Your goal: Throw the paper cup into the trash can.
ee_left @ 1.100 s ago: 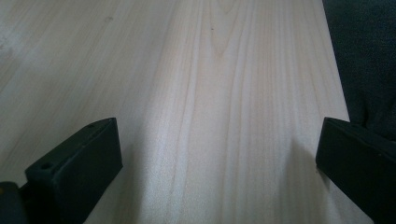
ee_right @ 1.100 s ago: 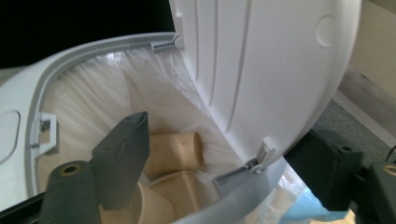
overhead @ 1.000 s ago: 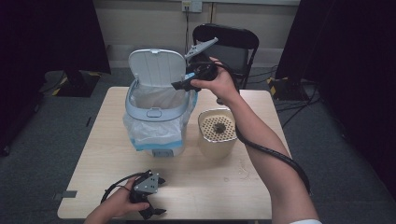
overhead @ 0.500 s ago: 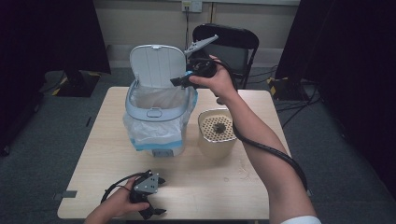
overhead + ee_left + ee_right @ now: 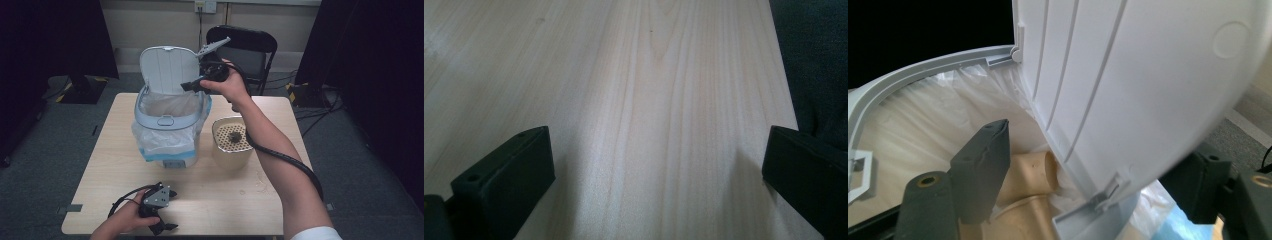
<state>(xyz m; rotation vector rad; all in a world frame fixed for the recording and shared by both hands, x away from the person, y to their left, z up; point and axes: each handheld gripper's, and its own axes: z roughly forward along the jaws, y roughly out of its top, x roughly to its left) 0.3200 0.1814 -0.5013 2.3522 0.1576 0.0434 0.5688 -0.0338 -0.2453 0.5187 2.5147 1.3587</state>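
On the wooden table, the right gripper straddles the bin lid wide open and could slam it, while the left gripper idles wide open too.

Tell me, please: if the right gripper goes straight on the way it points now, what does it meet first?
Most likely the raised lid of the trash bin: the right gripper has its jaws open on either side of the lid's edge. Depth is unclear.
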